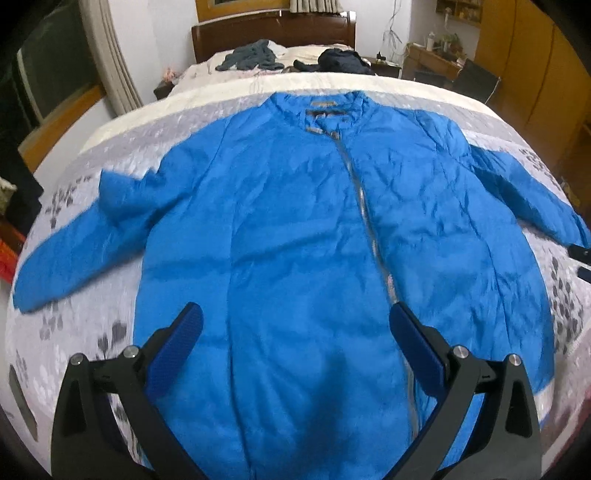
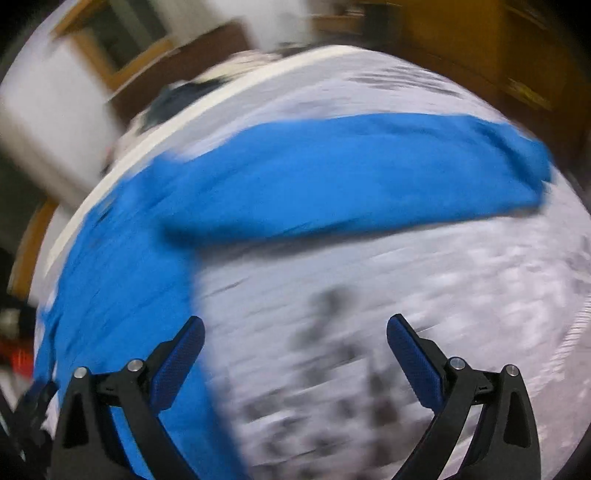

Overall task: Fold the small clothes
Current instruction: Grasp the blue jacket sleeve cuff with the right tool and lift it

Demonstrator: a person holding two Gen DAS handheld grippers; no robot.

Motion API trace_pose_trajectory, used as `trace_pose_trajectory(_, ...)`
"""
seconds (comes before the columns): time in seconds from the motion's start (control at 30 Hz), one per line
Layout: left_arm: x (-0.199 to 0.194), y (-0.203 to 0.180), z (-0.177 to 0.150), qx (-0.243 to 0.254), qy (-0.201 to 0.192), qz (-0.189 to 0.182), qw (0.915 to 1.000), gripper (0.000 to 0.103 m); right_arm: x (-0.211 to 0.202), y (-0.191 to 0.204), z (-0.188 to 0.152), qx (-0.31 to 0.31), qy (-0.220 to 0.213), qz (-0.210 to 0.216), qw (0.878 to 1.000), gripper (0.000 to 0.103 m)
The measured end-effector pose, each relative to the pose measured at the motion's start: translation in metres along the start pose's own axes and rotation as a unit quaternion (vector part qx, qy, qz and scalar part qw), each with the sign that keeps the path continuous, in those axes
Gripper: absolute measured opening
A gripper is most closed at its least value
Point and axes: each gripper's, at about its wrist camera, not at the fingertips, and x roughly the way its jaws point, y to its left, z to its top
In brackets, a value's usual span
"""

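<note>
Left wrist view, from left to right. At the far left you see a window with a wooden sill (image 1: 62, 122) and a pale curtain (image 1: 110, 62). The bed (image 1: 110, 147) carries a grey floral bedspread (image 1: 74, 332), and on it the blue zip jacket (image 1: 295, 240) lies flat, front up, collar (image 1: 325, 107) toward the headboard (image 1: 273, 33). Its one sleeve (image 1: 74, 254) stretches out to the left edge of the bedspread; the grey zipper (image 1: 365, 221) runs down the middle of the body; the other sleeve (image 1: 528, 192) reaches to the right edge. Your left gripper (image 1: 295, 332) hovers over the lower body of the jacket, jaws spread wide with nothing between them. Beyond the collar, near the headboard, lie a grey garment (image 1: 251, 55) and, to its right, a dark garment (image 1: 343, 61), both well apart from the jacket. Further right stand a cluttered desk (image 1: 432, 59) and a yellow-brown wardrobe (image 1: 535, 74).

Right wrist view, heavily blurred. The jacket body (image 2: 122, 277) fills the left side, and one sleeve (image 2: 369, 177) extends across the bedspread (image 2: 406, 314) to the right. Your right gripper (image 2: 295, 350) hangs above bare bedspread just beside the jacket's side edge, jaws wide apart and empty; its left pad (image 2: 181, 365) overlaps the blue fabric in the frame, though contact cannot be told.
</note>
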Motion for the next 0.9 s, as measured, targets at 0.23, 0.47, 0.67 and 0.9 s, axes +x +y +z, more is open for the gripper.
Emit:
trace_pose_trajectory(0.23,0.022,-0.025,0.037,0.000,0.003,-0.003,1.0000,0.100,0.024,-0.145,0.049,0.153,0.029,0.017,0.988,0.099)
trace_pose_trajectory(0.47,0.039,-0.054,0.054,0.022,0.008,-0.004,0.9997,0.100,0.026,-0.181,0.065,0.202,0.012,0.057,0.978,0.098)
trace_pose_trajectory(0.67,0.044,-0.057,0.059,0.015,-0.002,-0.001,0.9999,0.100,0.036,-0.206,0.086,0.225,-0.021,0.059,0.972,0.086)
trace_pose_trajectory(0.9,0.051,-0.043,0.062,-0.010,-0.010,0.007,0.9999,0.100,0.034,-0.218,0.089,0.227,-0.033,0.073,0.971,0.024)
